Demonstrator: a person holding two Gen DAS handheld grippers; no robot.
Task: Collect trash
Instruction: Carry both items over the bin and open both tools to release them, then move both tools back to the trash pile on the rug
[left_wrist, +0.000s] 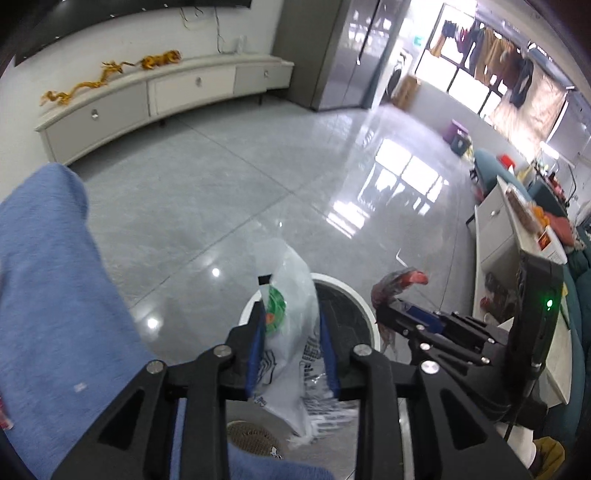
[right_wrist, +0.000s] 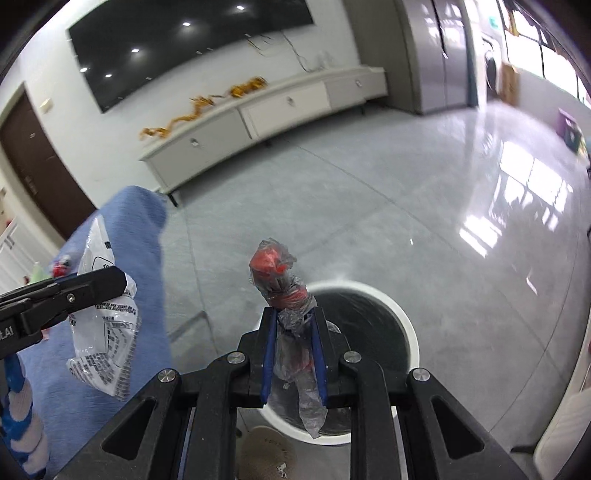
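Our left gripper (left_wrist: 291, 332) has its two fingers squeezed on a crinkly white plastic bag (left_wrist: 291, 321) with black print and a green mark, so it is closed on it. Our right gripper (right_wrist: 293, 332) is pinched tight on a clear wrapper with red bits (right_wrist: 280, 291). Both pieces of trash hang above the round white bin (right_wrist: 408, 332), which sits at about 1 o'clock from each claw, on the shiny grey floor (right_wrist: 369, 206). We think the white bag may miss, because it hangs over the bin's 9 o'clock rim and not its middle. Light plastic can float sideways when let go. It could also stick to the blue pads. The blue trouser leg (left_wrist: 48, 280) at 9 o'clock is close and might bump the bag away.
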